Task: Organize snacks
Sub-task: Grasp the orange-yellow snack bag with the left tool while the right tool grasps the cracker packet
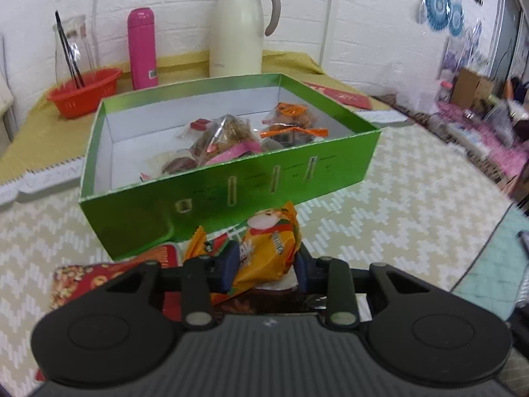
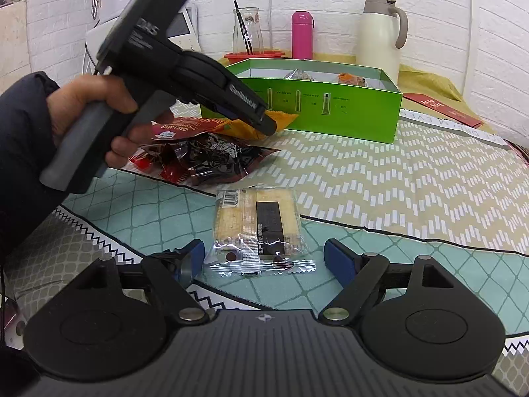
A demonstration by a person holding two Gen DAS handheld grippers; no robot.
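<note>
While the left gripper pinches an orange snack packet between its blue pads, the packet sits just in front of the near wall of the green box, low over the patterned cloth. Inside the box lie several wrapped snacks, some clear, some with orange or pink edging. Seen from the other side, the left hand grips the tool's handle, and its tip reaches over a small heap of red and dark packets beside the box. The right gripper stands wide apart, holding nothing; a flat clear-wrapped cracker pack lies on the teal cloth between its fingers, touching neither as far as I can tell. Behind the box stand a cream jug, a pink flask and a red basket with a glass carafe in it.
</note>
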